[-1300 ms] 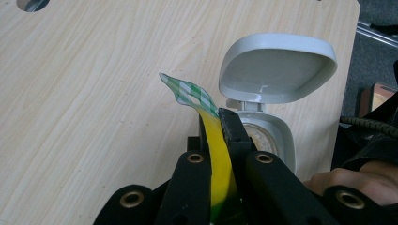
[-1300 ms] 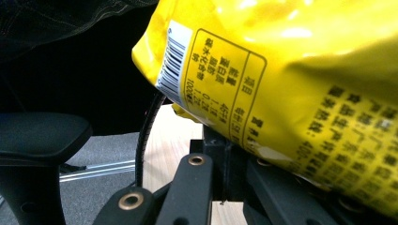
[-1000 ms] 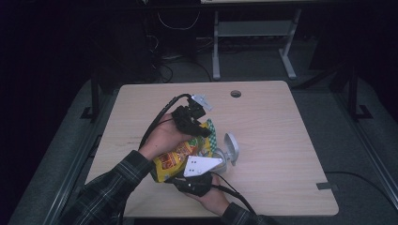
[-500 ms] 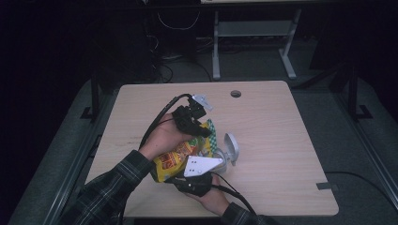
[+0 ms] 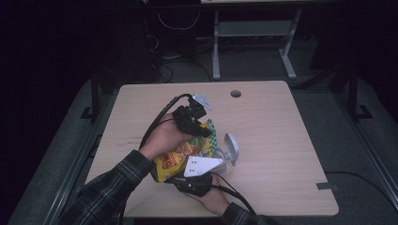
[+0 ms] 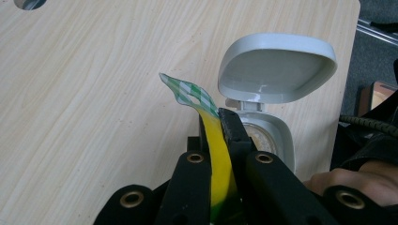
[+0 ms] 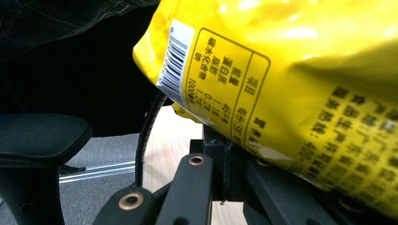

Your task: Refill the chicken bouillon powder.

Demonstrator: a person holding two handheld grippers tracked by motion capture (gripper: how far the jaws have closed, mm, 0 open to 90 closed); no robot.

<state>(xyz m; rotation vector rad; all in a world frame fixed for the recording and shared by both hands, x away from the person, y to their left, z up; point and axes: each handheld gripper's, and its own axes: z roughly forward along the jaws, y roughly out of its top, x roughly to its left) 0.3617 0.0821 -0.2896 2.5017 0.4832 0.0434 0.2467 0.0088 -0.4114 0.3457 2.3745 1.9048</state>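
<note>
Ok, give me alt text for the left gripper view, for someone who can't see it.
The left gripper, jaws shut, pinches the yellow snack bag by its green-checked top edge above a light wooden table. Just beyond stands a small white container with its hinged lid flipped open.

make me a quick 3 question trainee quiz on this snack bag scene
1. True or false: the left tongs are shut on the yellow snack bag.
2. The lid of the grey container is: A open, B shut.
3. What do the right tongs grip?

Key: 1 true, they pinch its checked top edge. 2 A. 3 The same bag, at the end near the barcode.
</note>
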